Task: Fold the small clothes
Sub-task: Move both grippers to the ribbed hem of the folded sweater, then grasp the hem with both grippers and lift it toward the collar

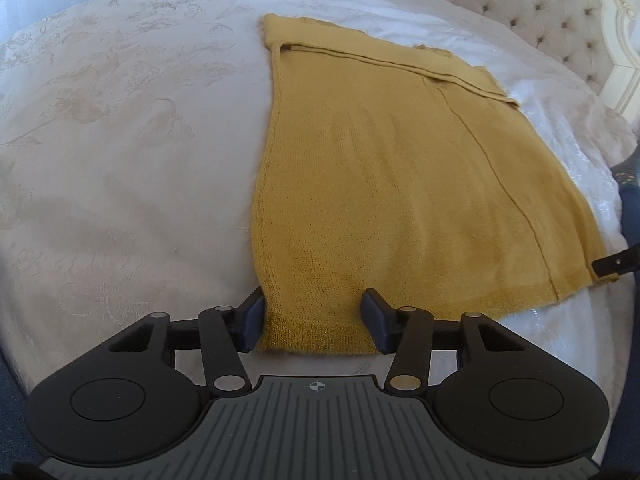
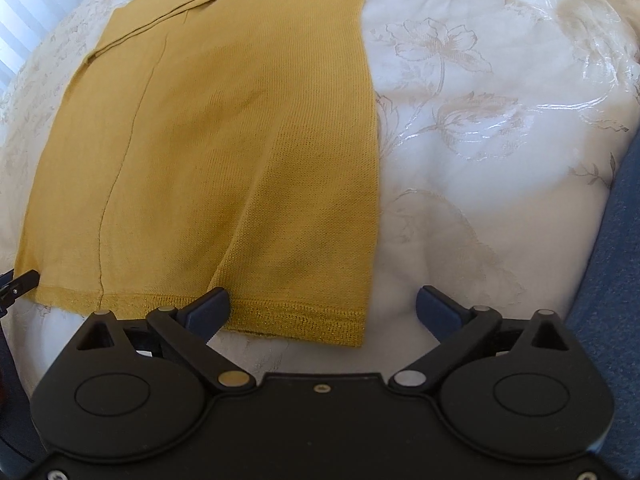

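While its fingers stand half-closed astride the near left hem corner, the left claw (image 1: 314,322) has the mustard knit garment (image 1: 400,184) between them, grip uncertain. The right claw (image 2: 322,314) gapes wide over the near right corner. Beyond both, the garment lies flat on the bed (image 1: 120,140).

Left gripper (image 1: 316,322) half-closed, right gripper (image 2: 322,310) wide

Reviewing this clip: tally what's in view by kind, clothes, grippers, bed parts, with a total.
Clothes: 1, a mustard knit garment lying flat on the bedspread.
Grippers: 2, the left gripper straddling the hem's left corner, the right gripper open at its right corner.
Bed parts: 2, the floral bedspread and the tufted headboard.
Total: 5
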Demonstrator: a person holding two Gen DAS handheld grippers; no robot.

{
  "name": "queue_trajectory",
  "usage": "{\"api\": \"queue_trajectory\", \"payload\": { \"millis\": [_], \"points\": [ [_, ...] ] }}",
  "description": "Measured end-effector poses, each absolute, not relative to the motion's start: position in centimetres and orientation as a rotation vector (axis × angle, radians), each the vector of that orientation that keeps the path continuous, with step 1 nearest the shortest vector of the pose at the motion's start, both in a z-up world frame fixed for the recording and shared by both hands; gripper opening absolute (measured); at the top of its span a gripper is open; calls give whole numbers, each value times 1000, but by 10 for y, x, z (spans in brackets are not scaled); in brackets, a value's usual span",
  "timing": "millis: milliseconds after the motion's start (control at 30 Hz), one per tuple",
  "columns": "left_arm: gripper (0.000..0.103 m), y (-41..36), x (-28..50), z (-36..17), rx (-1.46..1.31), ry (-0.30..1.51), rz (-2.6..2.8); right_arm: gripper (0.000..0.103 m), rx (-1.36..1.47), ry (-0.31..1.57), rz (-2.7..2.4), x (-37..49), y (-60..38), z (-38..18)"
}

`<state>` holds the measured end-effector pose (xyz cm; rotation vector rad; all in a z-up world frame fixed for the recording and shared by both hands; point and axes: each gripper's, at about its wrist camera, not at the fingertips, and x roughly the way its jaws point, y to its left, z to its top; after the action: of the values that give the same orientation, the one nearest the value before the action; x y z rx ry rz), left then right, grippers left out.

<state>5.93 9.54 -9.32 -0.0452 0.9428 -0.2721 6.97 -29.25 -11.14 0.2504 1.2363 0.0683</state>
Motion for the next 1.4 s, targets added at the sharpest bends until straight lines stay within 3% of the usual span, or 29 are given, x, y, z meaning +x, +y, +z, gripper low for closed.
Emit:
{"api": "queue_trajectory", "payload": {
  "millis": [233, 367, 633, 733, 767, 833, 867, 1400],
  "points": [
    [57, 86, 62, -95, 7, 945, -263, 97, 278, 1212, 74, 61, -301, -108],
    [59, 82, 62, -96, 31, 942, -266, 72, 355, 1135, 77, 47, -313, -102],
    [56, 86, 60, -96, 11, 934, -270, 55, 460, 1121, 43, 46, -326, -103],
    [38, 89, 58, -93, 10, 919, -268, 55, 371, 1156, 63, 53, -312, -103],
    [27, 90, 57, -92, 3, 914, -271, 54, 344, 1161, 71, 54, -307, -102],
    [13, 96, 57, -89, -28, 908, -282, 35, 321, 1159, 92, 52, -304, -101],
    [9, 98, 57, -89, -48, 908, -288, 15, 332, 1154, 109, 51, -305, -101],
    [6, 105, 75, -28, -187, 715, -314, 14, 479, 802, 112, 27, -323, -58]
  ]
}}
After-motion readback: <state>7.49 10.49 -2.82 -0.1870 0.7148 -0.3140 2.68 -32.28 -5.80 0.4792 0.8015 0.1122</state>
